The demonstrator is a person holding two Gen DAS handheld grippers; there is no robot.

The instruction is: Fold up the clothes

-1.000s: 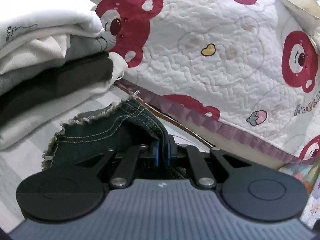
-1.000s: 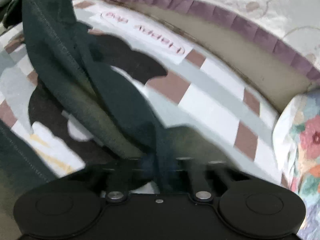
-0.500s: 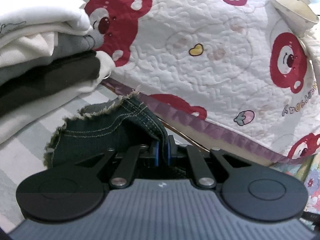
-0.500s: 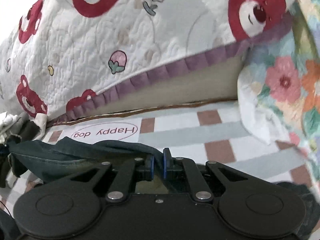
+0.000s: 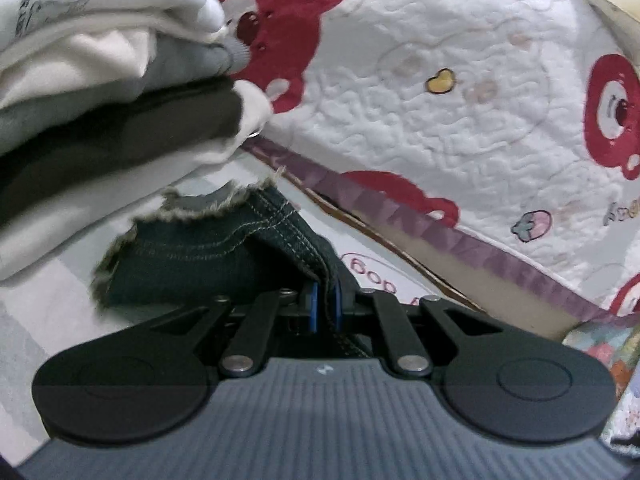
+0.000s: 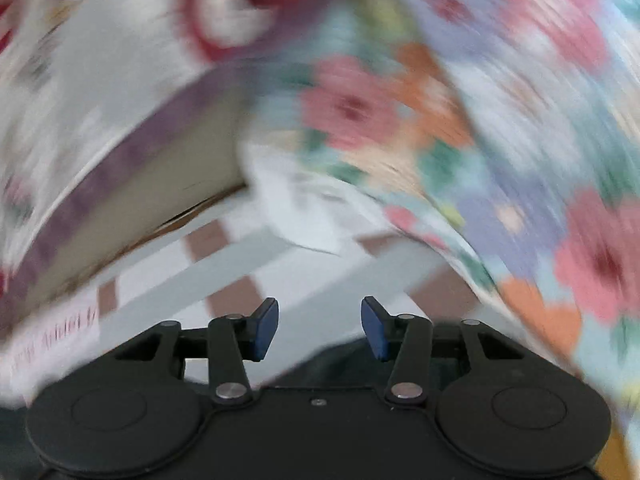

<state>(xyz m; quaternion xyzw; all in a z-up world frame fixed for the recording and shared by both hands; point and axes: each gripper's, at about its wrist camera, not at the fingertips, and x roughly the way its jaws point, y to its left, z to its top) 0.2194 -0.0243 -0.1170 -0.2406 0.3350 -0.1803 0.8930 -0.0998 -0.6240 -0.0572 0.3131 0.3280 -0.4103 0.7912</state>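
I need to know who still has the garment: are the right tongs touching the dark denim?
Apart. The right wrist view shows the right tongs opening with nothing between them, only checked sheet beyond. The left tongs are clamped on the denim.

Dark blue-green denim (image 5: pixel 188 256) with pale stitching and a frayed, whitish hem sits at centre left; the stack of folded clothes (image 5: pixel 100 92) at upper left runs white, cream, grey, dark brown, white; the quilt (image 5: pixel 440 120) at upper right is white with red bears, a yellow heart and a purple border; the sheet (image 6: pixel 248 264) is checked white, pale grey-green and brown; the blurred cloth (image 6: pixel 500 140) on the right is flowered pink, orange, lilac and green.
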